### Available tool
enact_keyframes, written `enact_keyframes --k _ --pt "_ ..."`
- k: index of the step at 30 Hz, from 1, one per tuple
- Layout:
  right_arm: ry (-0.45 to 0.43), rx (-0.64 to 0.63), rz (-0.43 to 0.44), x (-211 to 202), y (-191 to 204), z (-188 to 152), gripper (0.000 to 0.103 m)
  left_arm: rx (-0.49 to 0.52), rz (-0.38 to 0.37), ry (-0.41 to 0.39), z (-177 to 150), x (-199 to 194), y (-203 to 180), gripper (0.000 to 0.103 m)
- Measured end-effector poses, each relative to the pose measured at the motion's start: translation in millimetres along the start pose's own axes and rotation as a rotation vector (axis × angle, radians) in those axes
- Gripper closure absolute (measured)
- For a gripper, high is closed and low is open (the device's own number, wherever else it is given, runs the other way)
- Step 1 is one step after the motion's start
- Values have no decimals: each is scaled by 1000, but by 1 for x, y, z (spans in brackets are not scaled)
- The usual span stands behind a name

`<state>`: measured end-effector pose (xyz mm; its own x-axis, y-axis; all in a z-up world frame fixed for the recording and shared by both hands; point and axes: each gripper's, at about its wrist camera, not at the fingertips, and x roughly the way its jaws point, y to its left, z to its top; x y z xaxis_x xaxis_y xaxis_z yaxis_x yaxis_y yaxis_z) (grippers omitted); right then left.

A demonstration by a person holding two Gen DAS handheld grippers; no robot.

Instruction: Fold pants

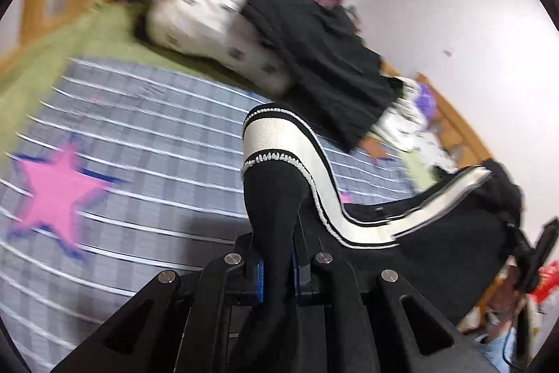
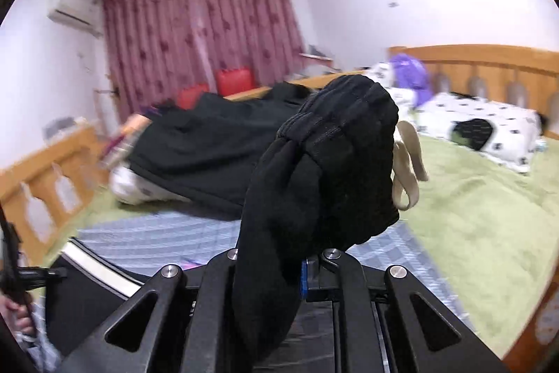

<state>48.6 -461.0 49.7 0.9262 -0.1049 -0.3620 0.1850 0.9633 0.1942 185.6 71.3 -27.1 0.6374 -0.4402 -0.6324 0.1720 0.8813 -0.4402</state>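
The black pants [image 1: 270,198] have a white side stripe [image 1: 269,135] and hang lifted off the bed between both grippers. My left gripper [image 1: 276,268] is shut on one end of a leg, the stripe curving away to the right. In the right wrist view my right gripper [image 2: 276,268] is shut on the bunched black waistband [image 2: 335,142], and a beige drawstring [image 2: 407,170] dangles from it. The left gripper's fingertips are hidden by the cloth, as are the right's. A hand [image 2: 21,317] holding the other gripper shows at the lower left edge.
Under the pants lies a blue checked mat [image 1: 146,135] with a pink star [image 1: 59,187], on a green bedsheet [image 2: 471,198]. A black garment [image 2: 195,142] covers a white patterned pillow [image 1: 209,27] at the back. Wooden bed rails [image 2: 489,65] and a pink curtain [image 2: 202,34] stand behind.
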Motion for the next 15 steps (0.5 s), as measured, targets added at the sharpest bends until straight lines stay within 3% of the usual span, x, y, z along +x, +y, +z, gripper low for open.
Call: enact_keyframes --k 3,6,9,10,12,13,14,15 --pt "17 1 81 4 22 -11 90 -9 93 -7 6 -20 45 92" --pt "96 -24 109 30 35 -46 89 8 160 34 -4 -9 82 92" --pt "308 -49 55 82 28 -108 86 9 244 123 -26 27 117 88" --pt "359 -54 0 94 22 -123 86 4 281 141 -36 38 128 77" --pt "509 -49 -70 115 1 -157 78 -2 318 131 -43 41 136 68" --pt "549 -25 -41 116 -6 -163 78 5 306 112 -42 36 135 68" --pt "547 7 1 108 -16 -165 74 16 312 98 -40 31 133 68" --pt "522 -6 -7 94 -21 -161 60 38 340 70 -35 23 128 65"
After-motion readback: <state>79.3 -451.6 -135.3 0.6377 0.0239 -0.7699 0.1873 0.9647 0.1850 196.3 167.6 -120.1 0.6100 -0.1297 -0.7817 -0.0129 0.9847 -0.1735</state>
